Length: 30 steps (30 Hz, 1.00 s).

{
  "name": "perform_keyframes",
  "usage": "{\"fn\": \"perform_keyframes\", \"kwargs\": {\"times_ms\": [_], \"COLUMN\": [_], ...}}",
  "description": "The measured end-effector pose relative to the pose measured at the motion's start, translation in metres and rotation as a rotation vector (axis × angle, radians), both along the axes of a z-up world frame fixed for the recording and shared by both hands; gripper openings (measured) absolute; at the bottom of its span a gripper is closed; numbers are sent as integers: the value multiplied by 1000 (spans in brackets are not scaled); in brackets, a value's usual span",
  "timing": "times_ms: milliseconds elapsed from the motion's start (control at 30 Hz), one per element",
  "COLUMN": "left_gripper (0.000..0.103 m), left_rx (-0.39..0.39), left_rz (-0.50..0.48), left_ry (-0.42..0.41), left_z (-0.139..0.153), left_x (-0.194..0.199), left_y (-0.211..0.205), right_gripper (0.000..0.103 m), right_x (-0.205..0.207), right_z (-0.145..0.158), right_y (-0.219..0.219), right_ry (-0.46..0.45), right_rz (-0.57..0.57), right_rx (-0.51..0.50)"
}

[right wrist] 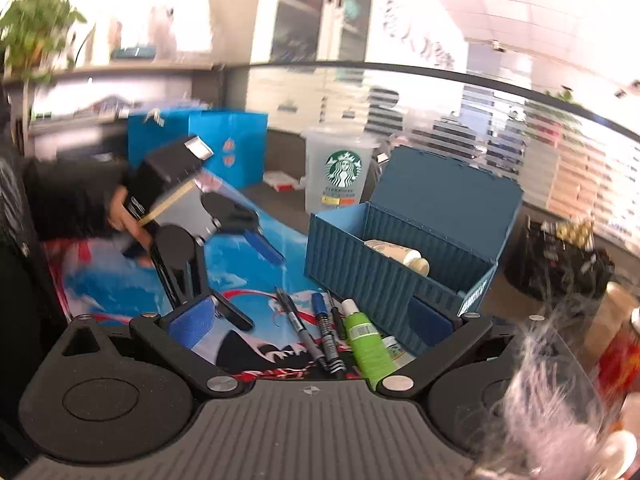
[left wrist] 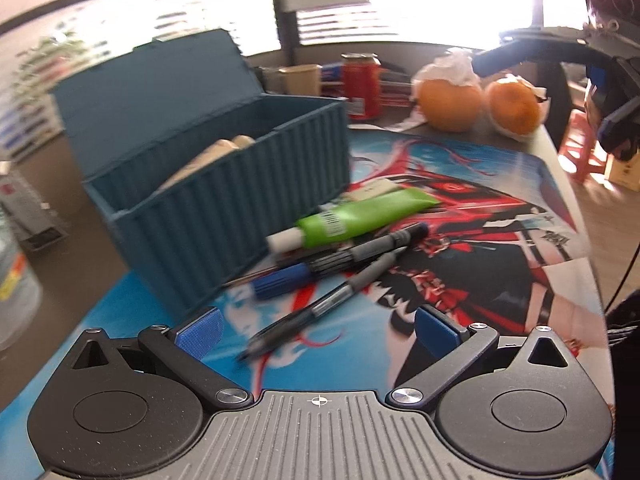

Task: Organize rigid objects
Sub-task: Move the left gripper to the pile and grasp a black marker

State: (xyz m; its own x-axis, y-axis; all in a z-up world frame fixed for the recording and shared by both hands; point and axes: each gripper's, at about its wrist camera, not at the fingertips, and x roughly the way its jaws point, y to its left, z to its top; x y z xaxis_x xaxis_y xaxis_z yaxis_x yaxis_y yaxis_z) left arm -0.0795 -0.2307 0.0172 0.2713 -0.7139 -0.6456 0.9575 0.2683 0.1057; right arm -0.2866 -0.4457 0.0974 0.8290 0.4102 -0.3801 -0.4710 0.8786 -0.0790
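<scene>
An open blue container-style box [left wrist: 224, 200] stands on a printed mat [left wrist: 460, 280]; a cream bottle [right wrist: 400, 256] lies inside it. Beside the box lie a green tube [left wrist: 360, 216], a blue-capped marker [left wrist: 320, 268] and a black pen [left wrist: 320, 308]. My left gripper [left wrist: 318, 332] is open and low over the mat, with the pen's near end between its fingers but not gripped. My right gripper [right wrist: 312, 320] is open on the opposite side, with the pens [right wrist: 316, 336] and the green tube [right wrist: 366, 340] lying ahead between its fingers. A hand [right wrist: 124, 212] holds the left gripper [right wrist: 252, 280].
Two oranges [left wrist: 450, 100] and a red can [left wrist: 362, 86] sit at the desk's far edge. A Starbucks cup [right wrist: 340, 172] and a blue bag [right wrist: 228, 144] stand behind the box [right wrist: 344, 256]. A small white item [left wrist: 376, 190] lies under the tube.
</scene>
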Motion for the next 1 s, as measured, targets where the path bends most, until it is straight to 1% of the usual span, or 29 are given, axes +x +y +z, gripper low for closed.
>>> {"fn": "perform_keyframes", "kwargs": {"times_ms": [67,133,267,300,333,367,400,433,467,533,567,700,767,900,967,1000], "left_gripper": [96,88,78,71,59,51,34,27,25,18,17,13,11,10,10,10], "left_rx": [31,65,52,53,55,58,63,73,87,106,114,134,140,148,158,156], "left_rz": [-16,-26,-28,-35,-47,-61,-73,-87,-103,-139,-153,-137,-156,-173,-172,-166], "left_ry": [14,19,97,97,97,96,97,100,106,110,105,72,59,-17,-71,-75], "left_z": [-4,-9,-8,-7,-6,-4,-2,-1,1,2,3,3,2,3,4,5], "left_x": [5,8,20,22,22,23,23,23,22,18,14,-3,-15,-36,-43,-45], "left_y": [-9,-16,-13,-13,-13,-13,-13,-14,-15,-15,-15,-16,-17,-18,-18,-18], "right_gripper": [103,103,103,103,103,103,103,103,103,103,103,103,103,103,103,103], "right_x": [-6,-10,-15,-16,-17,-17,-18,-19,-20,-21,-21,-23,-24,-24,-25,-26], "right_z": [-5,-11,-20,-22,-24,-25,-26,-26,-27,-28,-28,-31,-33,-38,-40,-41], "right_y": [-4,-5,-7,-8,-9,-9,-11,-13,-15,-20,-23,-34,-40,-49,-52,-53], "right_ry": [-4,-13,-23,-26,-27,-32,-41,-48,-54,-71,-76,-96,-104,-105,-106,-108], "right_rz": [-12,-27,-44,-47,-49,-53,-60,-68,-77,-98,-107,-143,-163,-195,-198,-198], "right_rx": [42,58,109,123,136,148,160,173,190,226,241,299,330,382,395,402]}}
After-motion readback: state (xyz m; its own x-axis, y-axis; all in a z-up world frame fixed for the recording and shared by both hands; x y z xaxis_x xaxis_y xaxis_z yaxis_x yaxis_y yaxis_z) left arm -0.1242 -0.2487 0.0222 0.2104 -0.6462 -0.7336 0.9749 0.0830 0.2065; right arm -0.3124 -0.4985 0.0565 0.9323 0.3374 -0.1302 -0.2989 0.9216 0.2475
